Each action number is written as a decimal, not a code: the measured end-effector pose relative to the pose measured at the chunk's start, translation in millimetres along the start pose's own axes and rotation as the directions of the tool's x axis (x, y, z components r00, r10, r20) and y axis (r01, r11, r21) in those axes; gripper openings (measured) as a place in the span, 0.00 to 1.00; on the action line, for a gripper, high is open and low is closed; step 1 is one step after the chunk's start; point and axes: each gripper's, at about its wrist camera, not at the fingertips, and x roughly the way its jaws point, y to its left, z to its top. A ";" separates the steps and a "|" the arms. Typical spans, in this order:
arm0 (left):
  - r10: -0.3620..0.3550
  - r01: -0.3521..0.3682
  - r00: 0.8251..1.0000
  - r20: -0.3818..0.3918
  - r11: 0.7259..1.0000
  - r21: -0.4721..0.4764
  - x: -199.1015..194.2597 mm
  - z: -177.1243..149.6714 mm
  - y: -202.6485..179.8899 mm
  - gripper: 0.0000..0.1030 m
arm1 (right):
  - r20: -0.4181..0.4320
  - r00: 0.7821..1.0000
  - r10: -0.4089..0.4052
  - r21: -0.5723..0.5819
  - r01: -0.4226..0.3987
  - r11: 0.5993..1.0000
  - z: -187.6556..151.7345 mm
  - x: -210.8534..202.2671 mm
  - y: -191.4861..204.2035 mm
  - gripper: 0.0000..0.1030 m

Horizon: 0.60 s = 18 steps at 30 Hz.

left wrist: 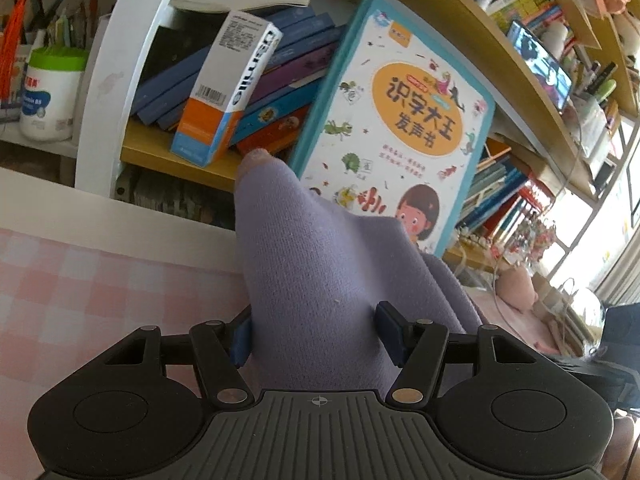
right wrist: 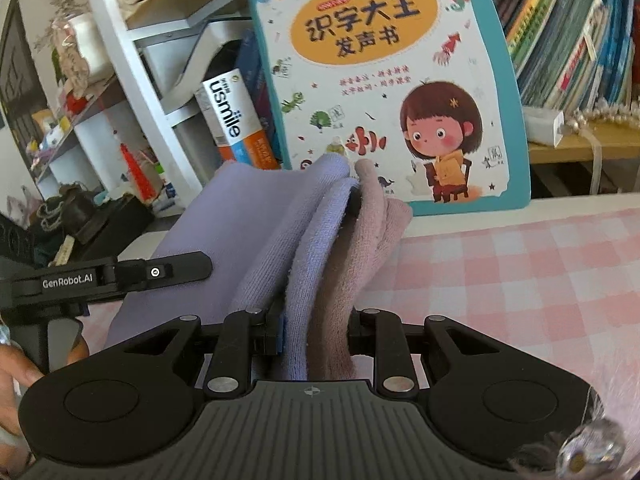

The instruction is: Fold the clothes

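Observation:
A lavender knit garment (left wrist: 316, 264) rises in a bunched fold straight out of my left gripper (left wrist: 315, 334), which is shut on it; the cloth hides the fingertips. In the right wrist view the same garment (right wrist: 248, 216) shows a mauve inner layer (right wrist: 360, 248). Several of its layers are pinched in my right gripper (right wrist: 318, 332), which is shut on them. The left gripper's black body (right wrist: 108, 276) sits at the garment's left side, with a hand (right wrist: 16, 384) below it. Both grippers hold the garment lifted over the pink checked tablecloth (right wrist: 520, 280).
A large children's book (left wrist: 396, 120) leans against the wooden shelf just behind the garment. Beside it stand a toothpaste box (left wrist: 228, 92) and slanted books (left wrist: 280, 80). A white jar (left wrist: 50, 96) stands far left, a plush toy (left wrist: 516, 288) and clutter to the right.

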 end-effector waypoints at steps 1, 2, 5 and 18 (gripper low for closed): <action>-0.002 0.002 1.000 0.002 1.000 -0.007 0.9 -0.1 2.1 0.60 | 0.002 1.000 0.003 0.005 -0.003 1.000 0.1 1.6 -1.7 0.22; -0.005 0.005 1.000 0.003 1.000 -0.014 1.9 -0.3 4.2 0.60 | 0.004 1.000 0.005 0.009 -0.005 1.000 -0.3 2.8 -2.9 0.22; 0.000 0.000 1.000 0.012 1.000 -0.030 0.1 -1.3 7.9 0.61 | 0.005 1.000 0.006 0.024 -0.006 1.000 -2.4 5.9 -6.5 0.23; 0.096 -0.091 0.982 0.164 0.995 -0.038 -54.1 -4.8 2.9 0.88 | 0.106 0.992 -0.072 0.031 0.069 0.997 -14.8 -38.1 -5.0 0.75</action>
